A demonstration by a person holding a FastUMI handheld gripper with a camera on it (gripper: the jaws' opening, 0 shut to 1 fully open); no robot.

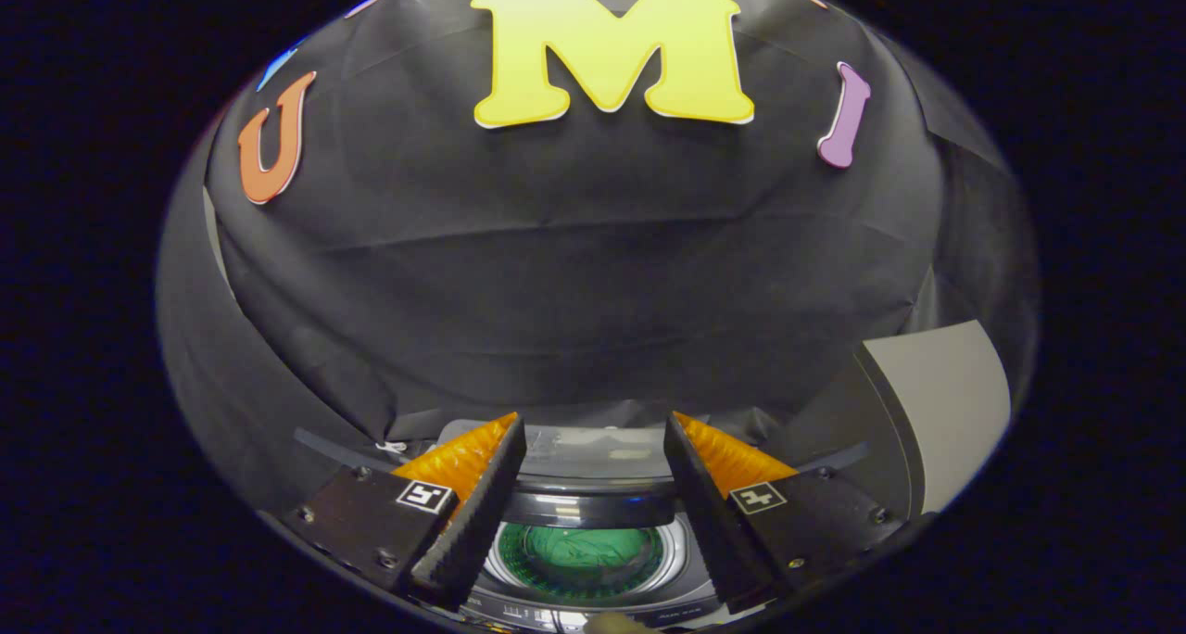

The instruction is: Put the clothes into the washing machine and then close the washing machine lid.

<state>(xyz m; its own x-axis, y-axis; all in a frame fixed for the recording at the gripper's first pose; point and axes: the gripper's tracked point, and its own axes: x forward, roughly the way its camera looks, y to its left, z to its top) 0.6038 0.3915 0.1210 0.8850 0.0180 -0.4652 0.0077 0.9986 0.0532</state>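
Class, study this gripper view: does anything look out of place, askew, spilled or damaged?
Nothing stands out. The washing machine sits below the open, empty gripper, its lid raised, something green in the drum. No spill or damage visible.

The gripper has two black fingers with ribbed inner faces and orange, textured backs. Each black base plate carries a small square black-and-white marker and round screws.

My hand-held gripper has ridged matt black fingers; the washing machine drum is shiny metal, its lid glossy plastic.
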